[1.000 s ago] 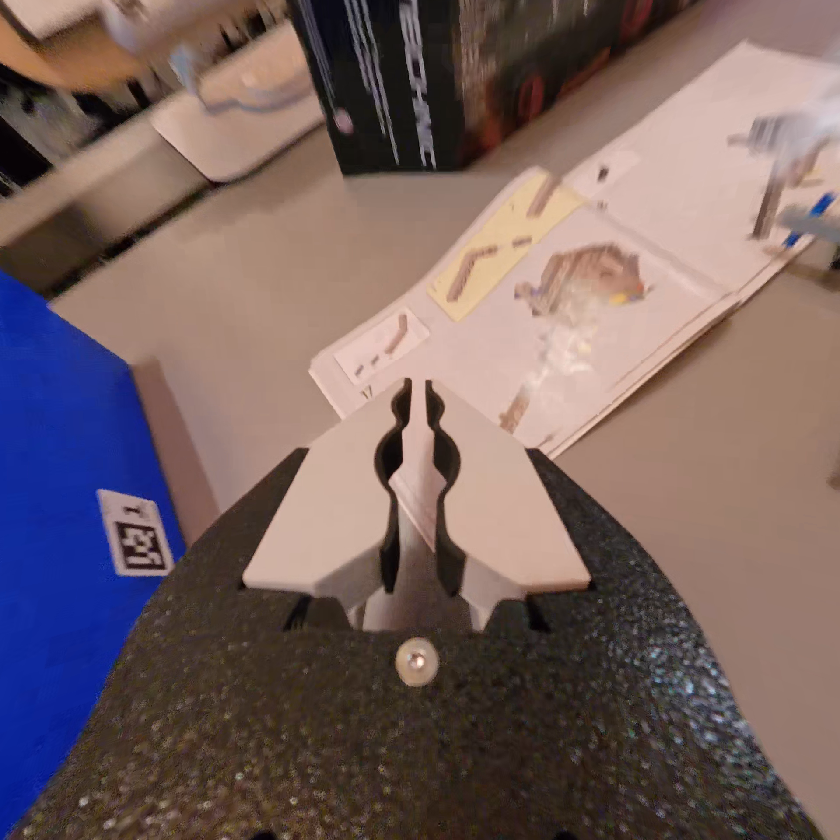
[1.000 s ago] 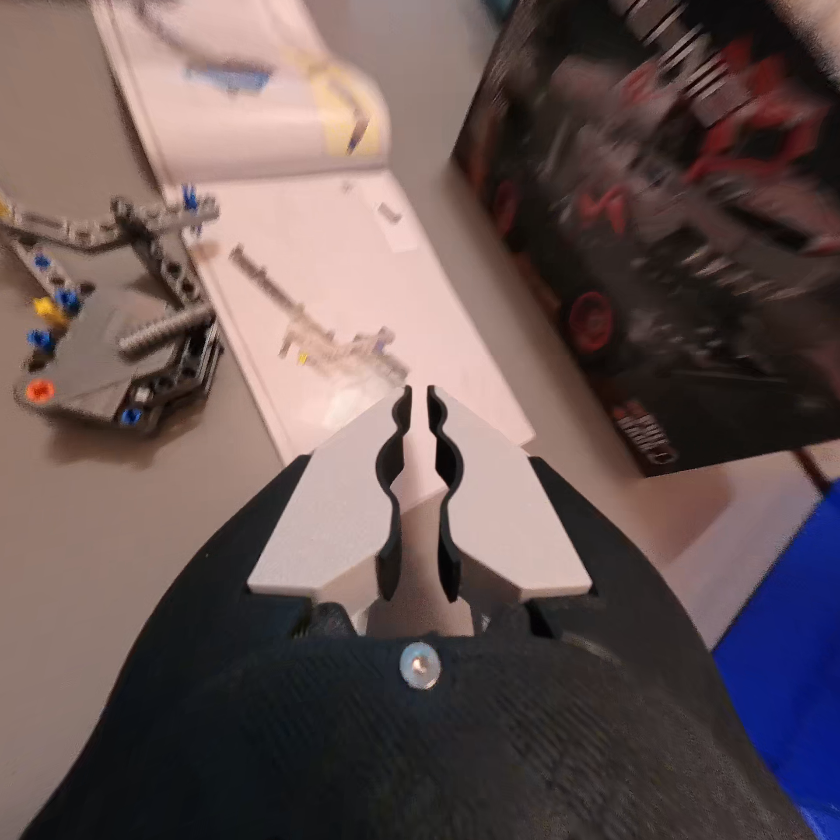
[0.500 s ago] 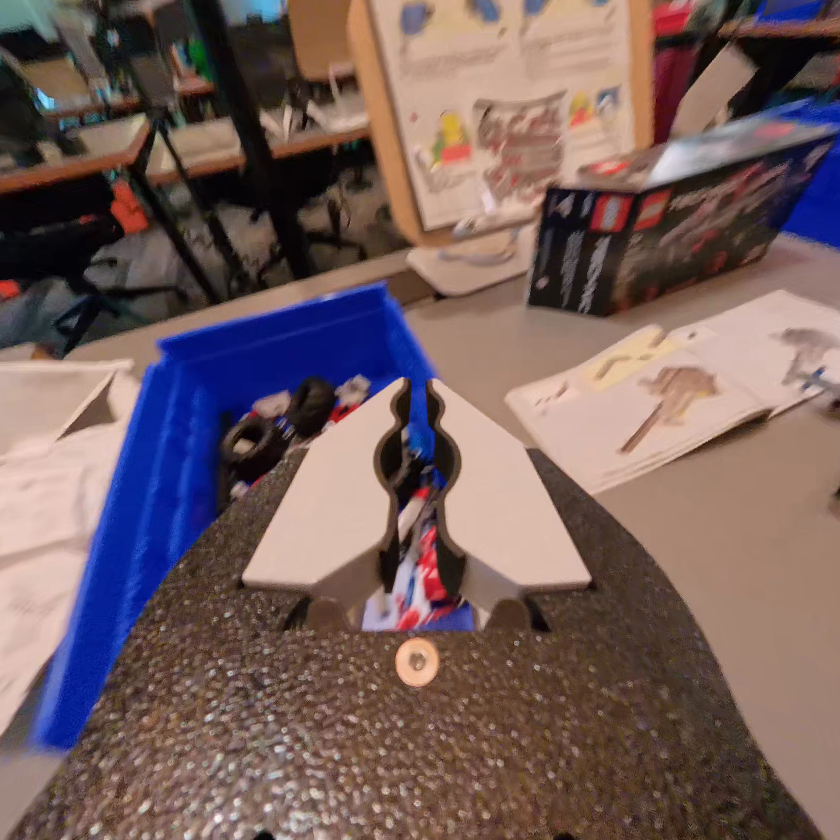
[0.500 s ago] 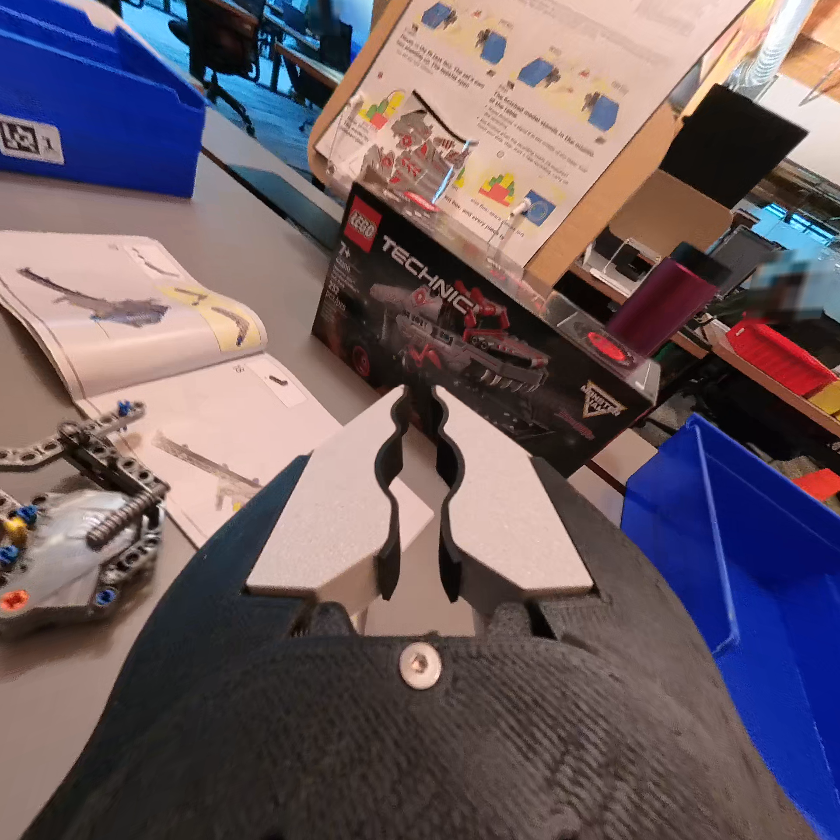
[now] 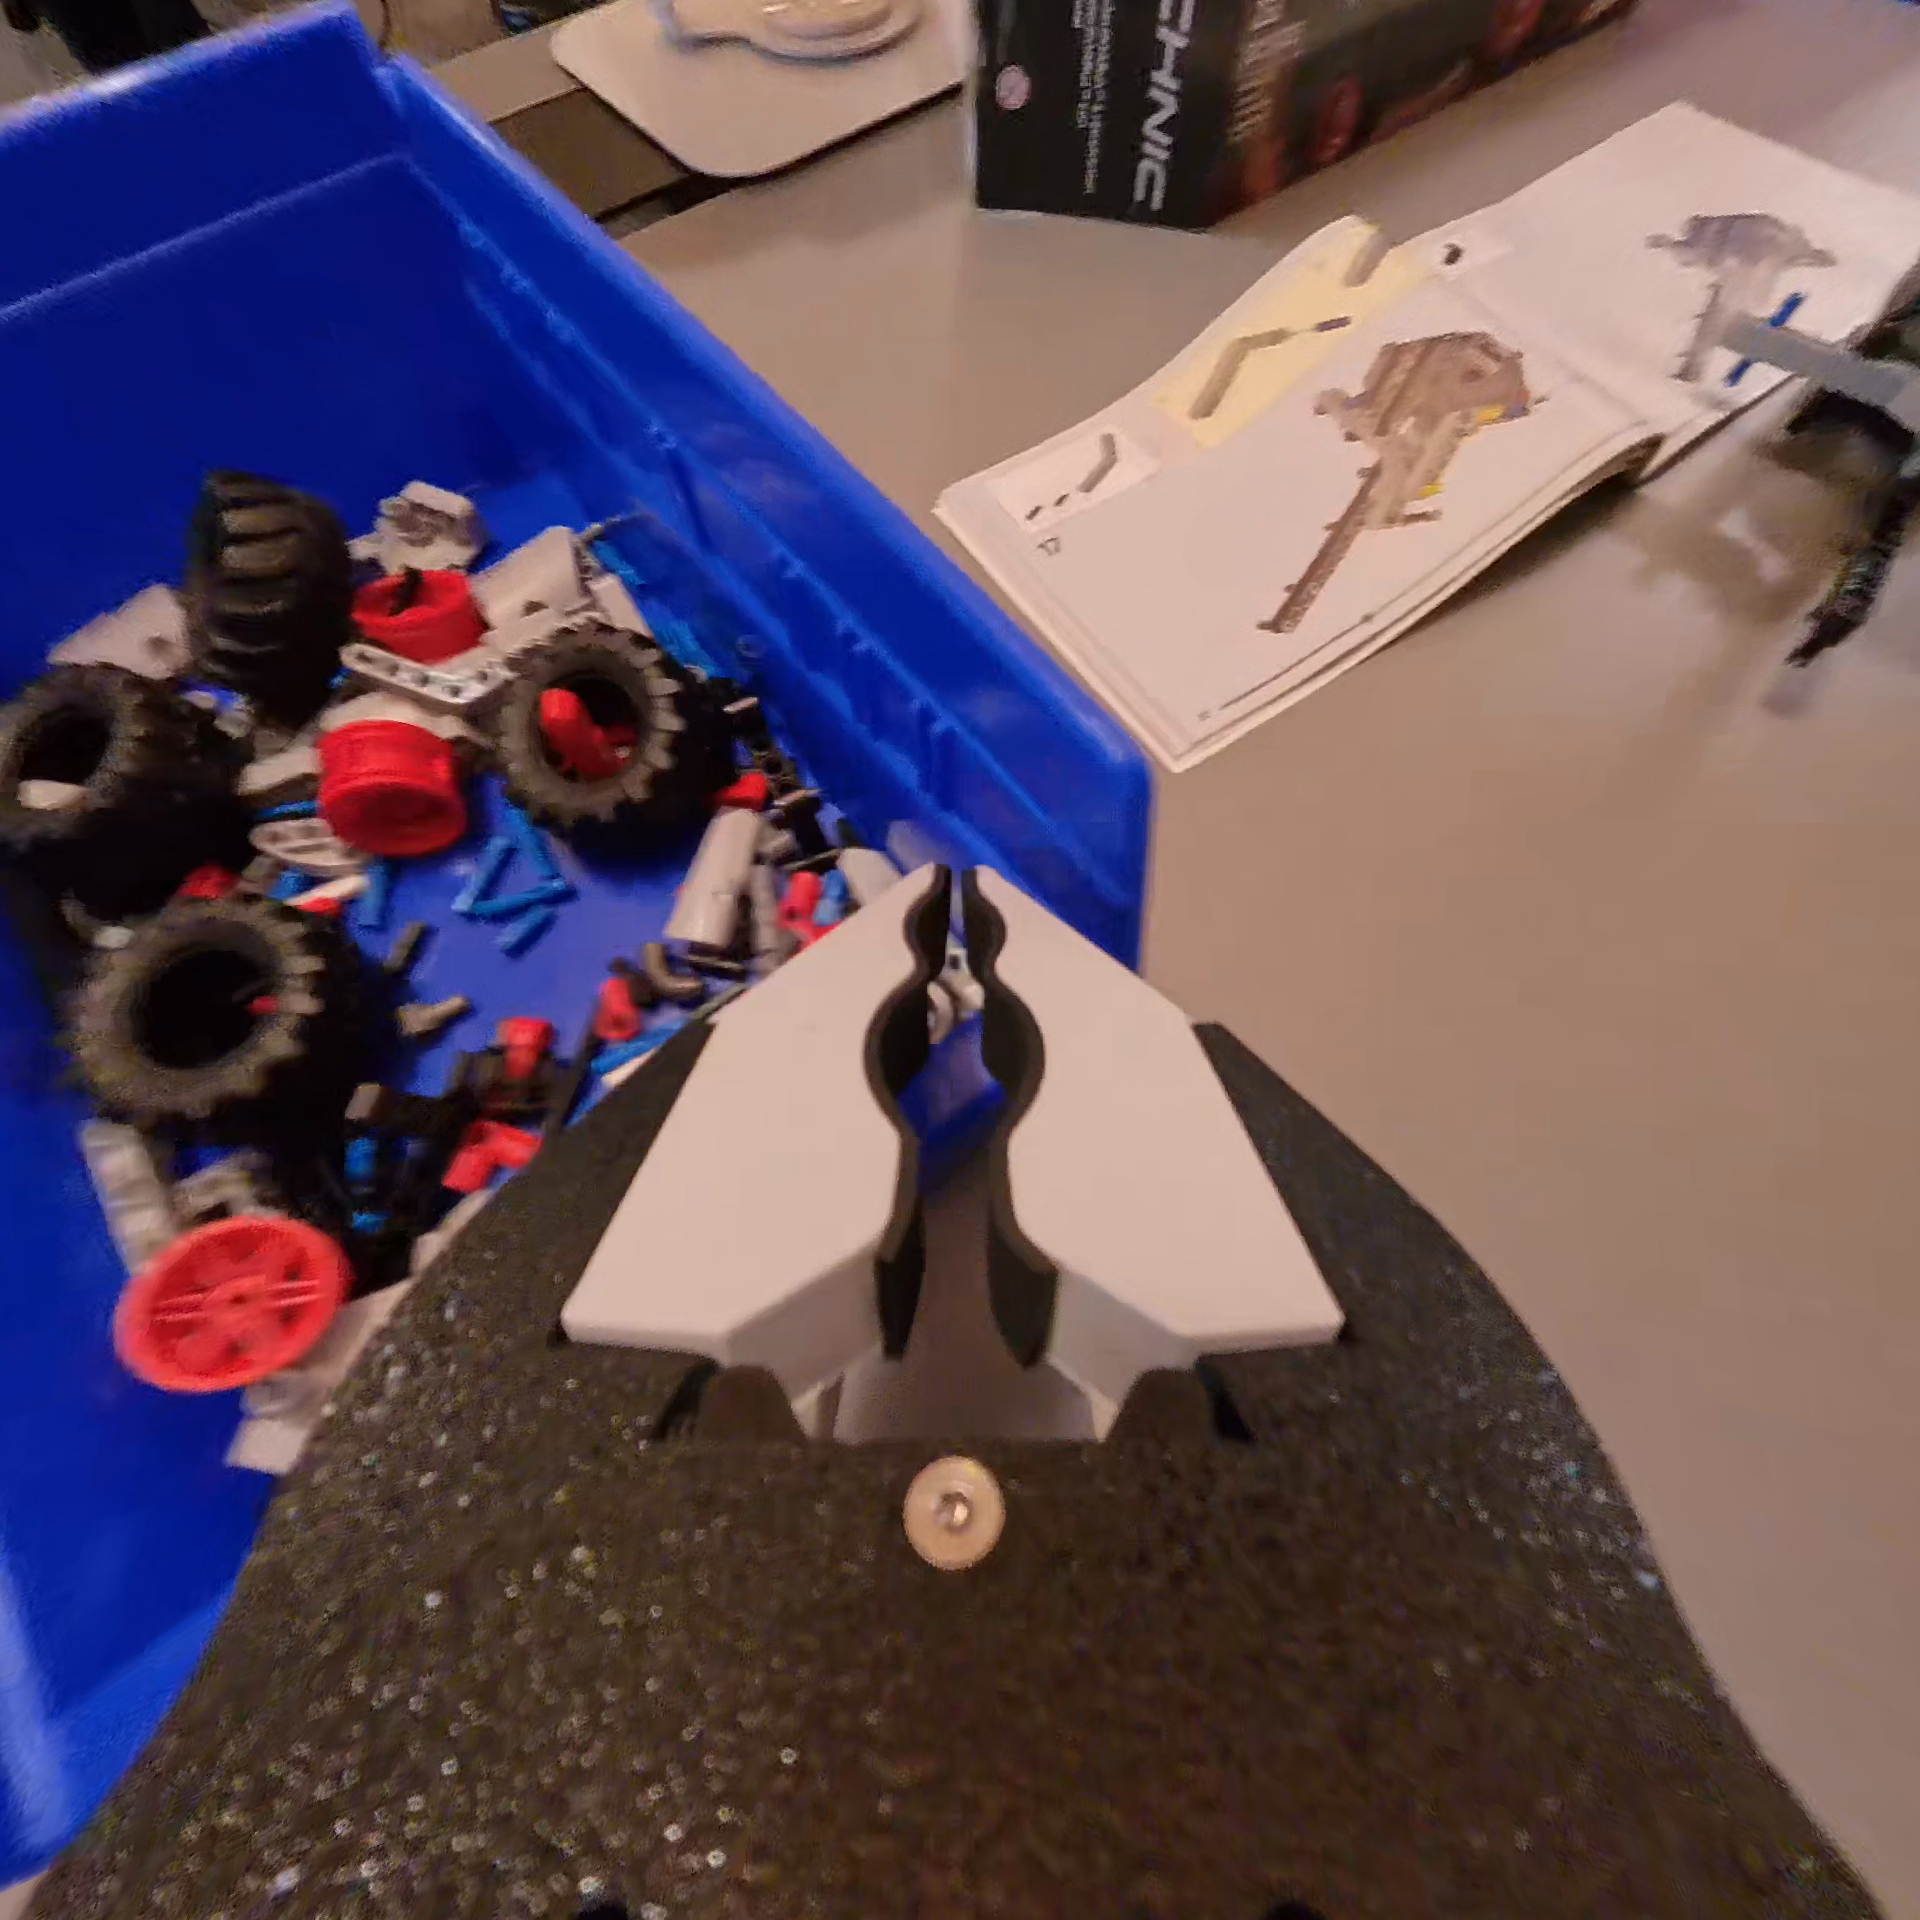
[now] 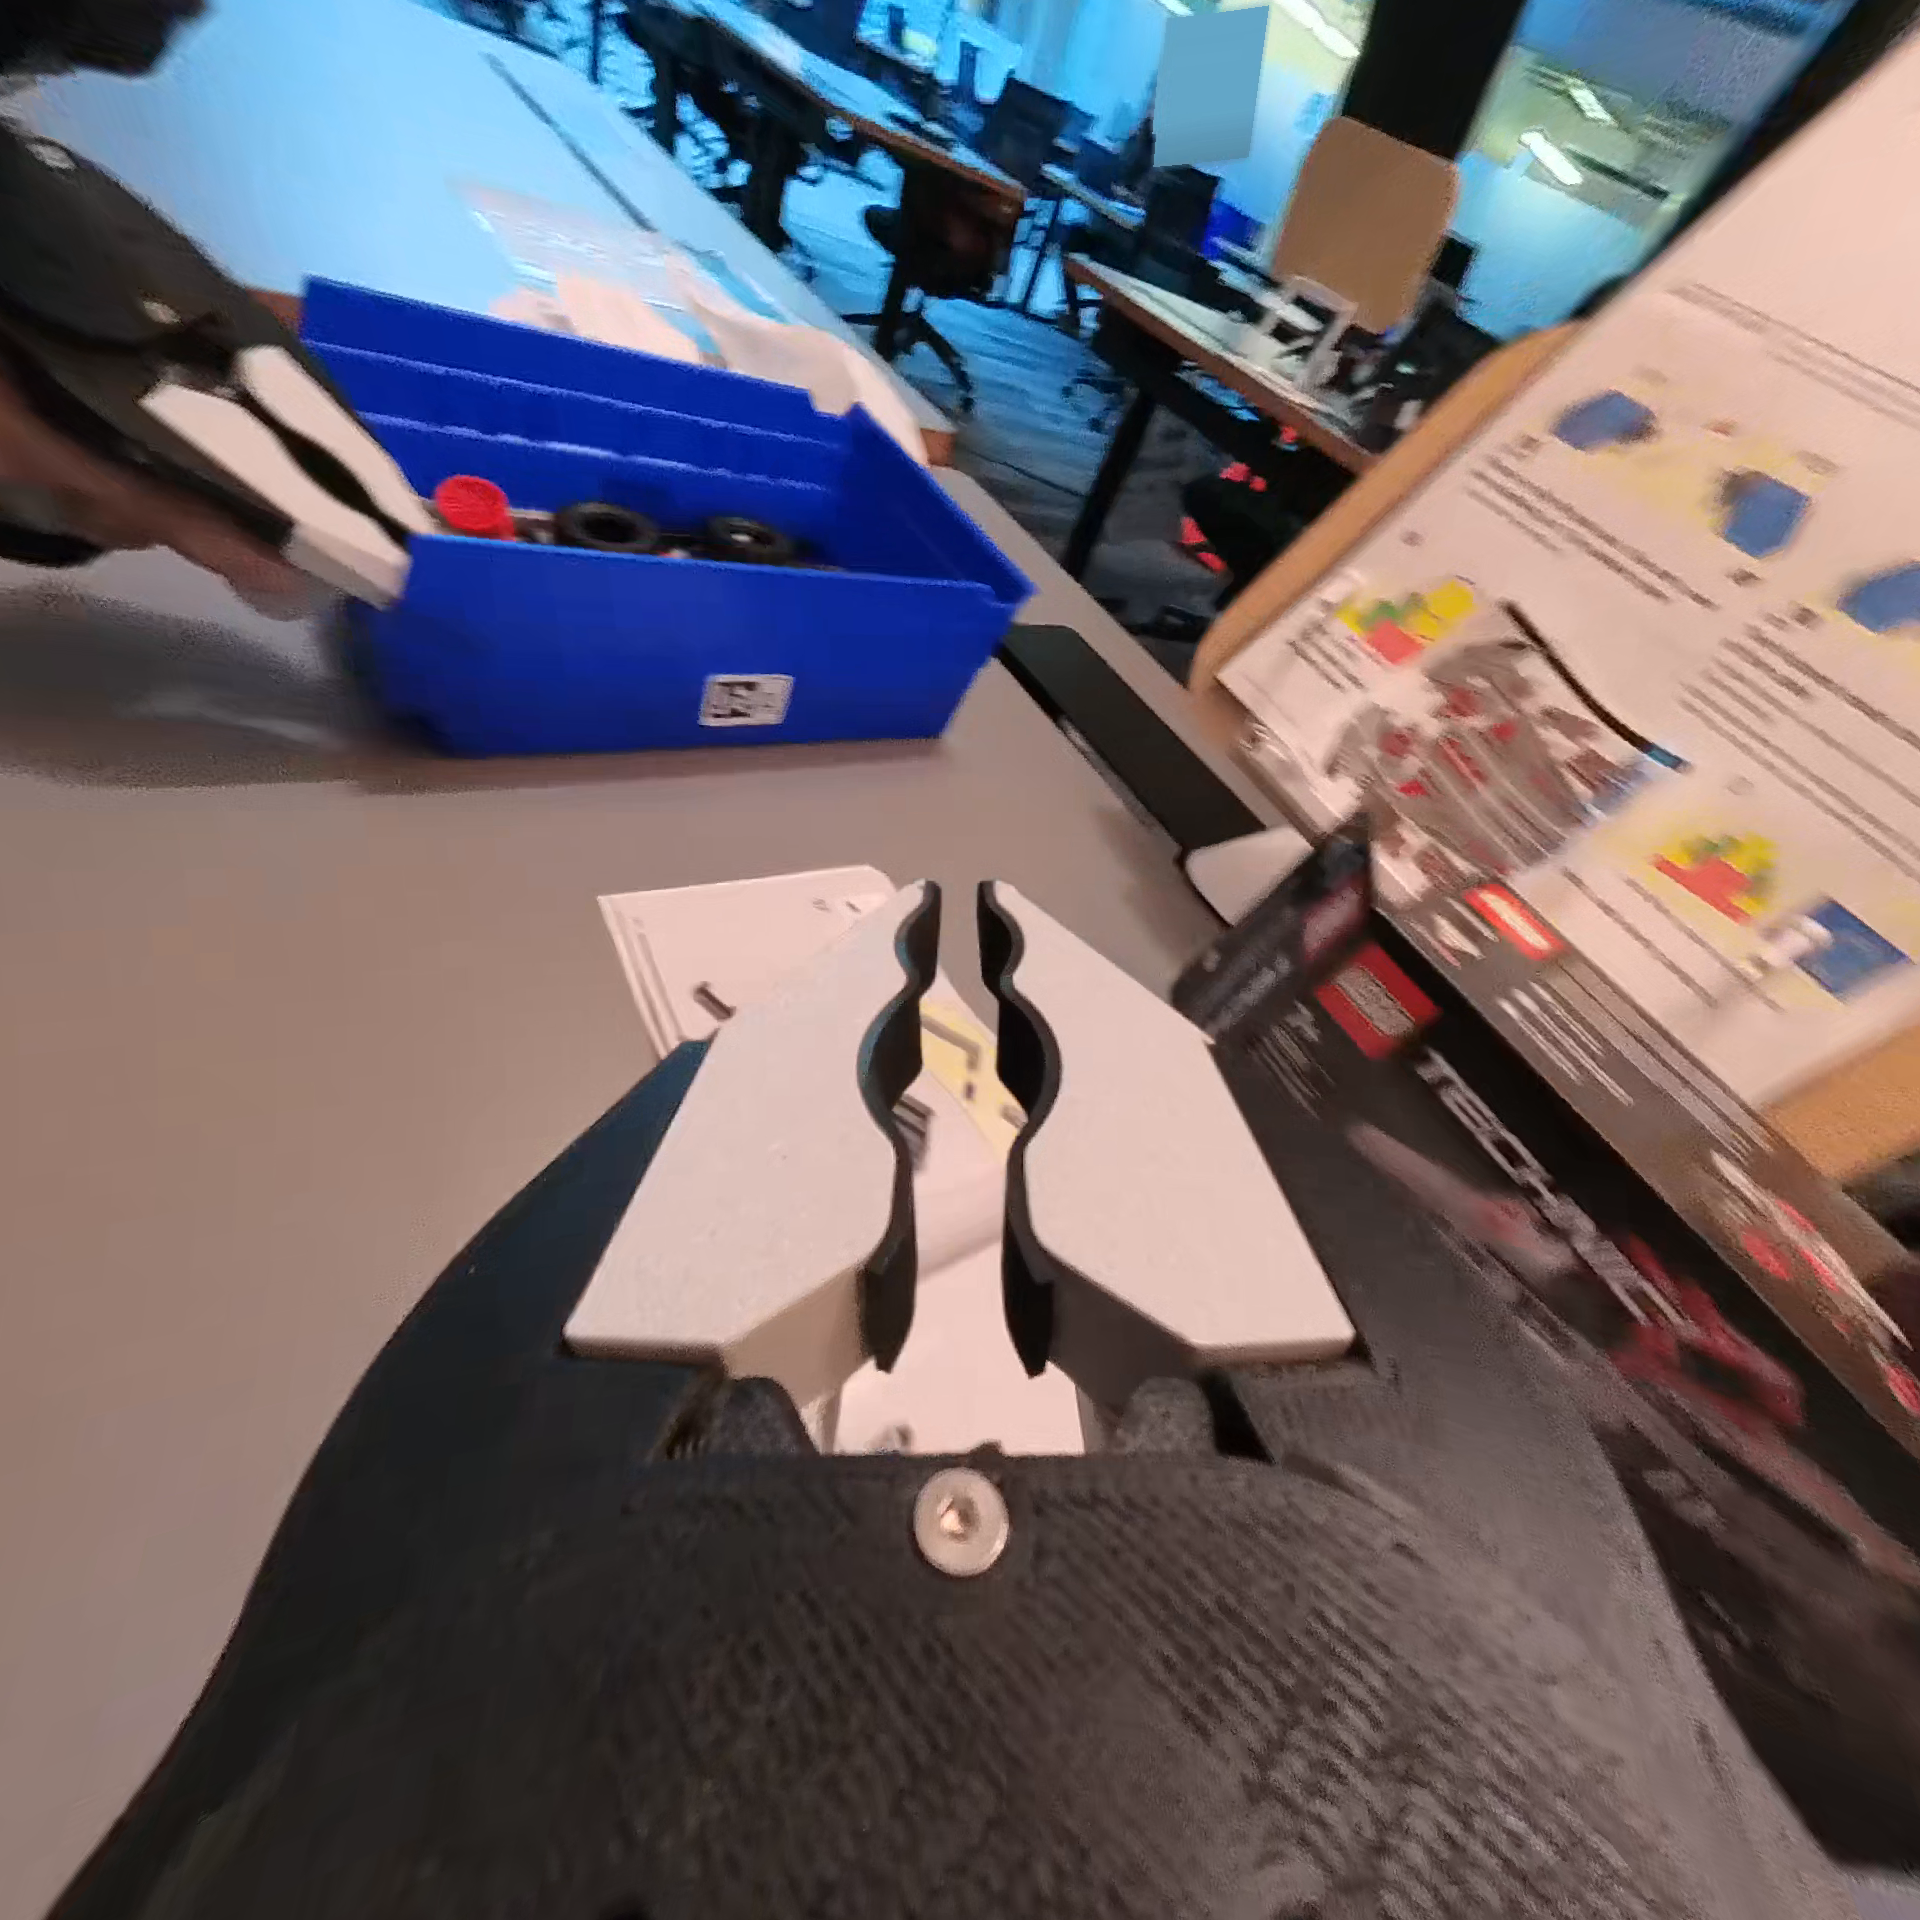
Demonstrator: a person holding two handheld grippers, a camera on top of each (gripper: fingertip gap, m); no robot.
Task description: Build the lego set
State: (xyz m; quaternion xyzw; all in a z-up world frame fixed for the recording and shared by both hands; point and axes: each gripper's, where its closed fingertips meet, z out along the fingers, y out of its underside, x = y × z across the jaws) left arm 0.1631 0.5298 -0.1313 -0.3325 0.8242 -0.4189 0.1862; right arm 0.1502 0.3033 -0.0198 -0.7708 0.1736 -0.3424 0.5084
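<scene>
The lego pieces (image 5: pixel 416 790) lay in a blue bin (image 5: pixel 852 644), to the left of the left gripper (image 5: pixel 954 883) and just under its tips. There were black tires (image 5: pixel 592 727), red wheel hubs (image 5: pixel 390 784) and small blue and gray bits, all mixed up. The left gripper's two fingers were almost together, with only a thin gap, and they held nothing. The tips hung over the near corner of the bin.

Past the fingers and to the right, an open booklet (image 5: pixel 1455 436) lay flat on the gray table (image 5: pixel 1455 1039). A partly built gray model (image 5: pixel 1860 416) sat at the far right, next to the booklet, but it was blurry. A black box (image 5: pixel 1195 104) stood behind the booklet.

The right gripper (image 6: pixel 958 894) was nearly closed too, with a thin gap, and it held nothing. The booklet (image 6: pixel 748 935) lay under its fingers. The black box (image 6: pixel 1455 1091) was to the right of them. A big board with pictures (image 6: pixel 1662 675) leaned behind the box. Far ahead and to the left, the blue bin (image 6: pixel 665 634) sat on the table (image 6: pixel 312 987), with the left gripper (image 6: pixel 390 566) at its corner. Behind the table, the room had long desks (image 6: pixel 1195 312) and chairs (image 6: pixel 914 239).
</scene>
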